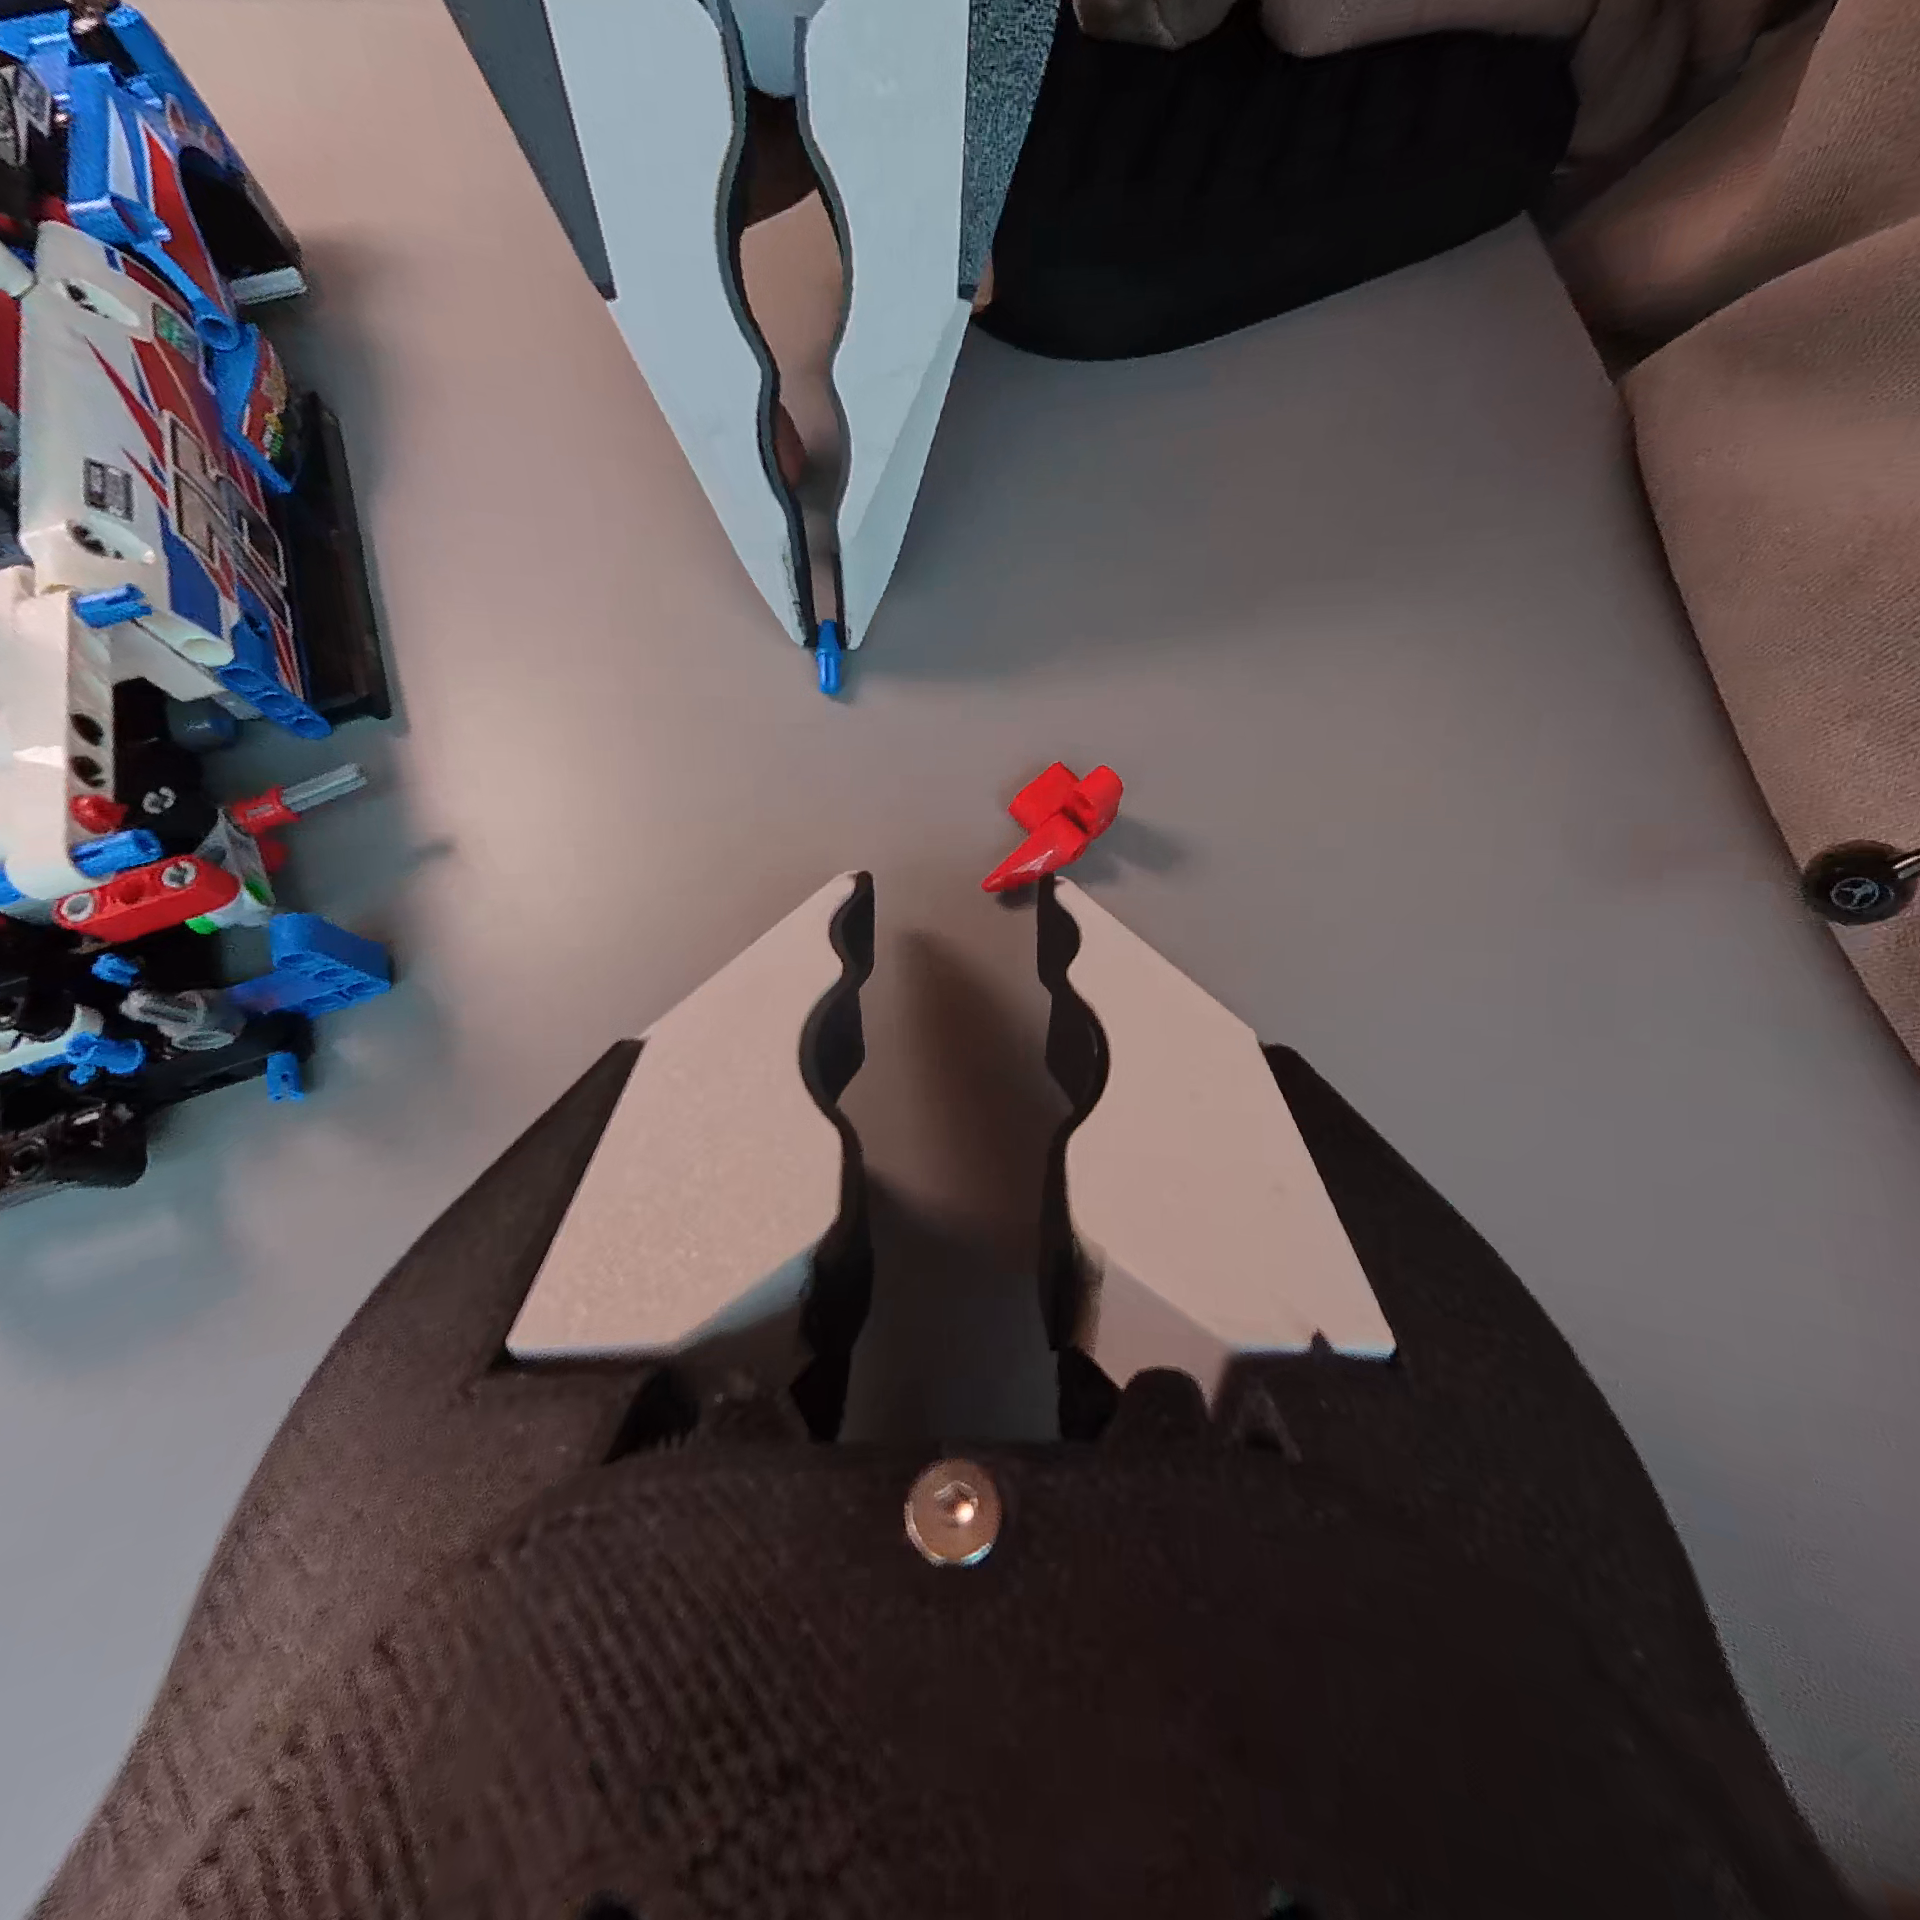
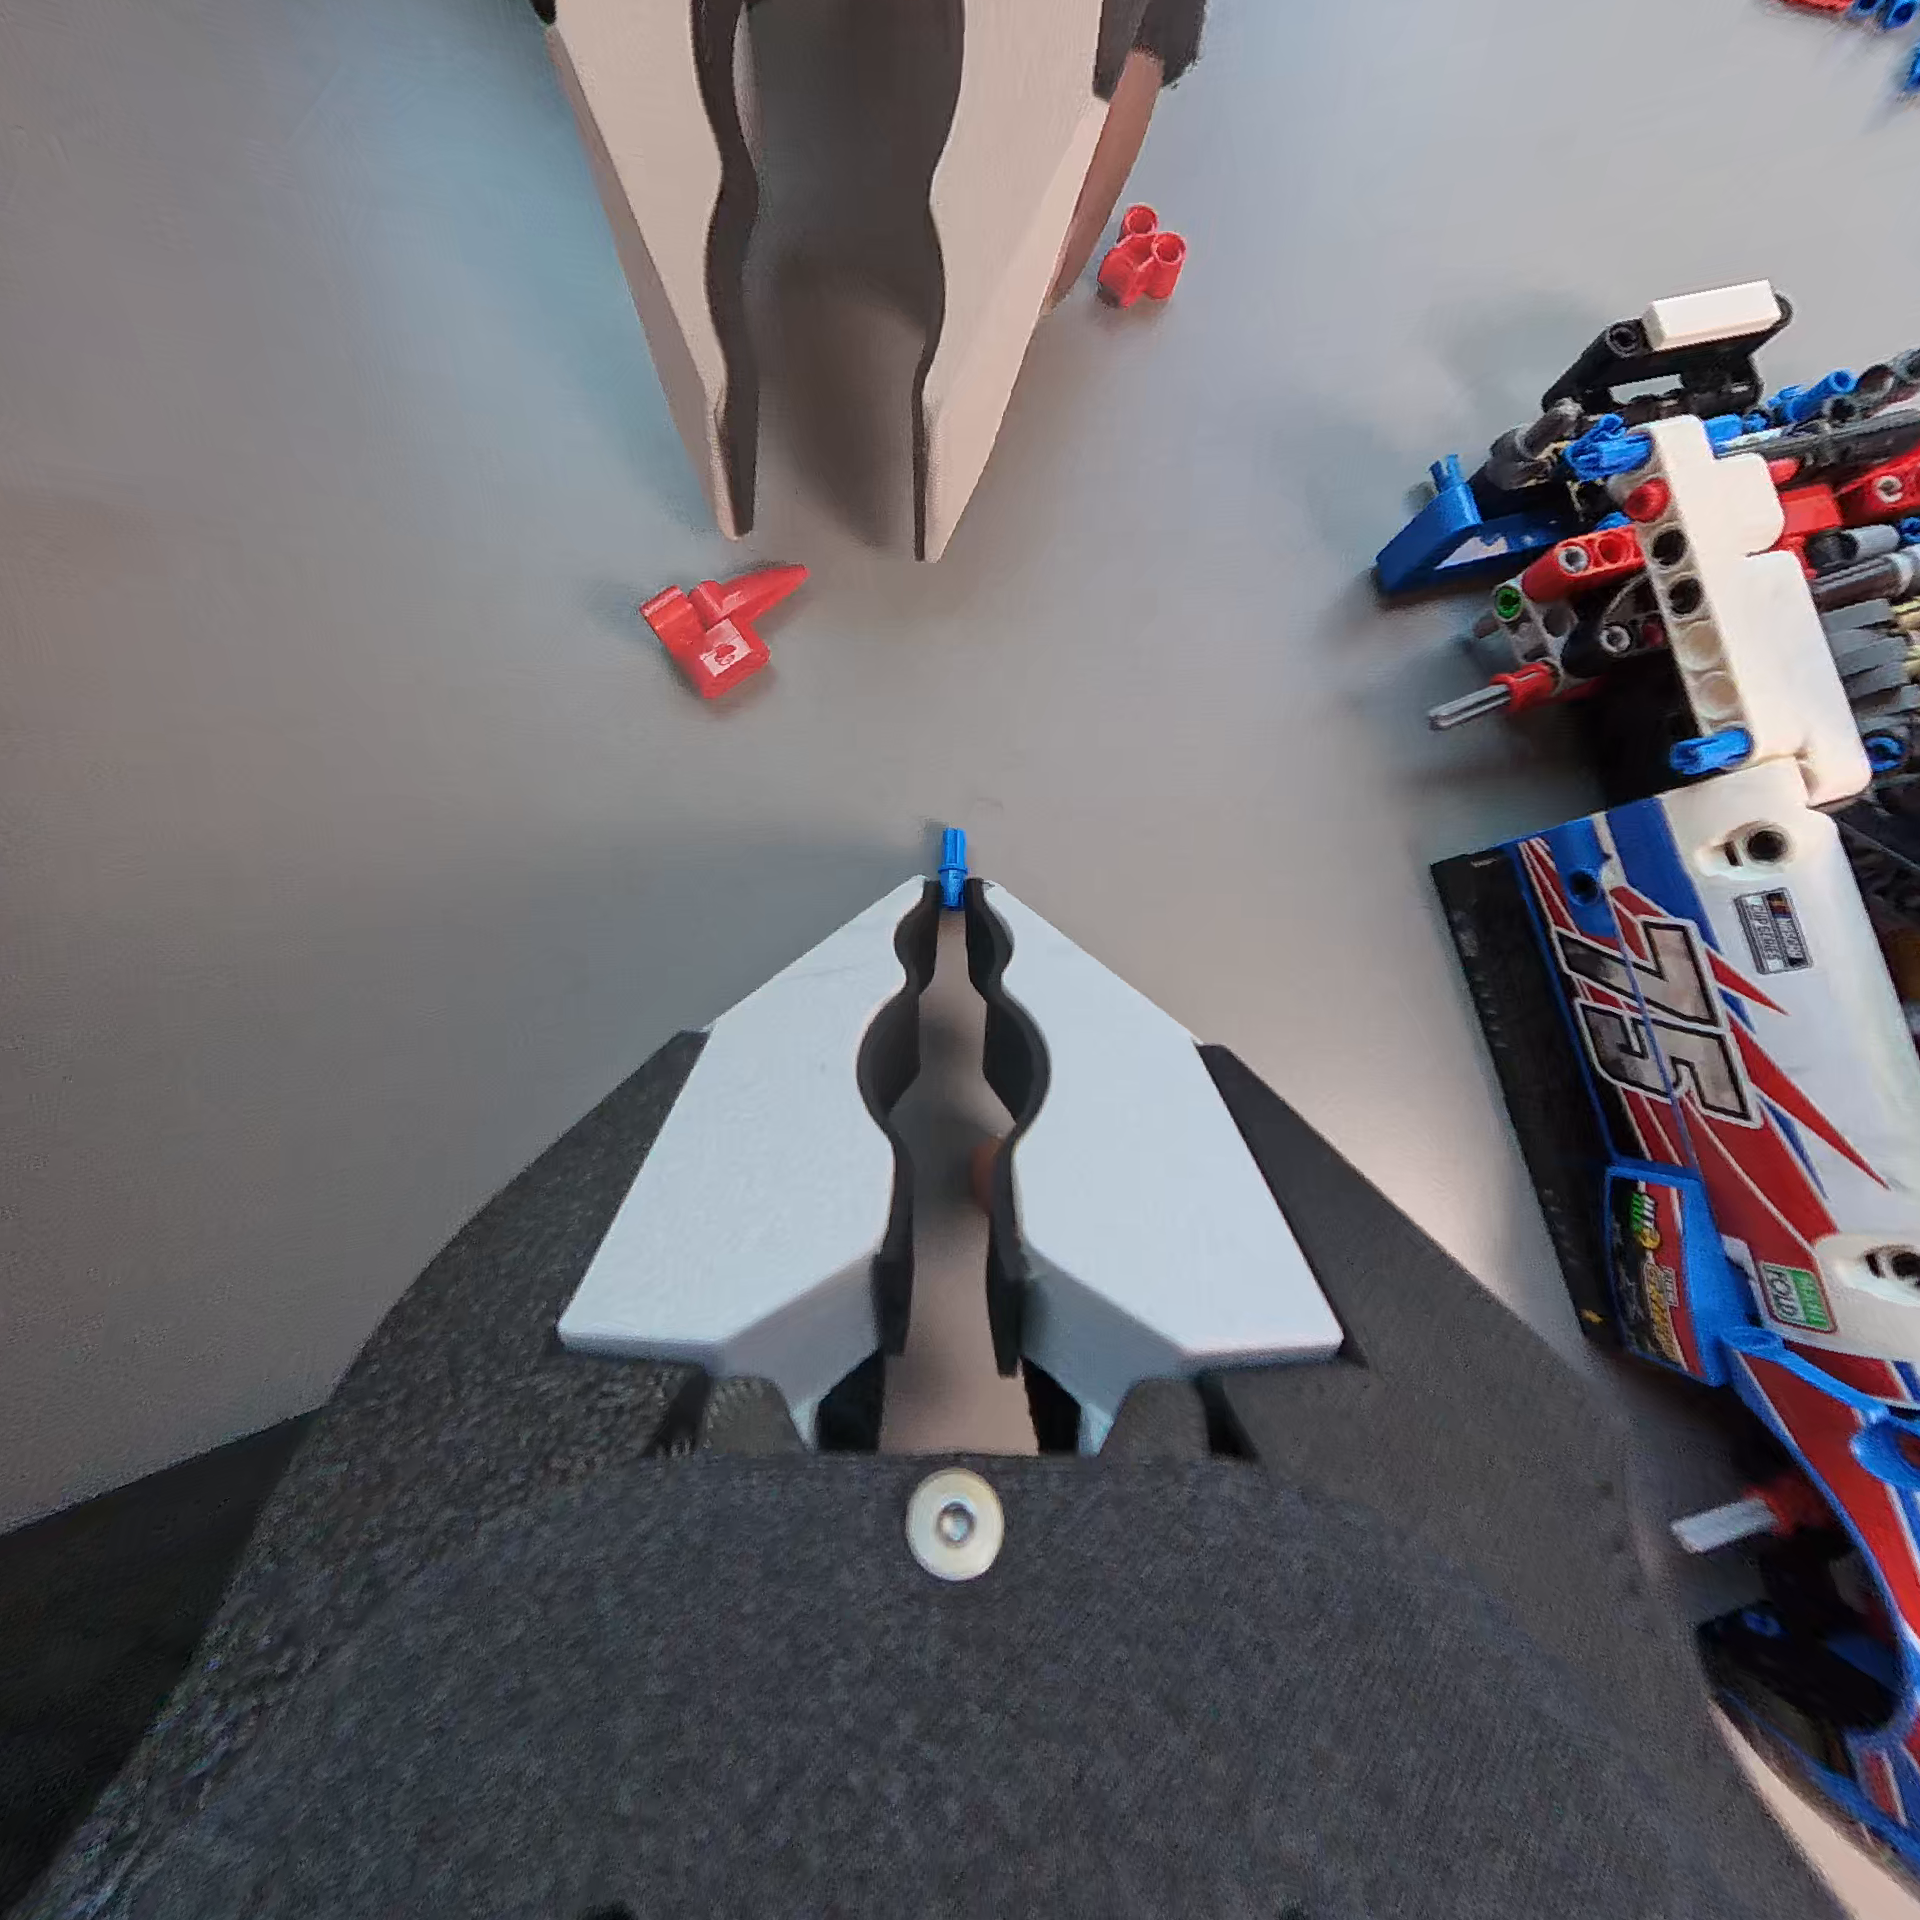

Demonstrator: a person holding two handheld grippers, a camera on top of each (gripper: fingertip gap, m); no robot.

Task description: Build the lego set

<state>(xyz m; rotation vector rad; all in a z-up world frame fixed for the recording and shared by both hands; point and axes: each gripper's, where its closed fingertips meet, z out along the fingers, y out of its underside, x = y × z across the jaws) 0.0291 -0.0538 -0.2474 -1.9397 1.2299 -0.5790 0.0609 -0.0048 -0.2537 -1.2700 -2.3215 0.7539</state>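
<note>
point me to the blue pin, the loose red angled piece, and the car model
blue pin [image 2: 951,860]: right wrist view, exposed end beyond the fingertips.
red angled piece [image 2: 717,629]: right wrist view, its flat block end.
car model [image 2: 1704,1049]: right wrist view, white side panel.

Lego car [image 2: 1714,1039] cut off by the frame edge in both views, far side unseen. Blue pin [image 2: 951,864]: rear half hidden between right gripper [image 2: 948,896] fingertips. Loose bits at the worktop [image 2: 312,520] far corner clipped, too small to identify. Dark round object [image 1: 1855,881] off the worktop edge, unidentifiable.
</note>
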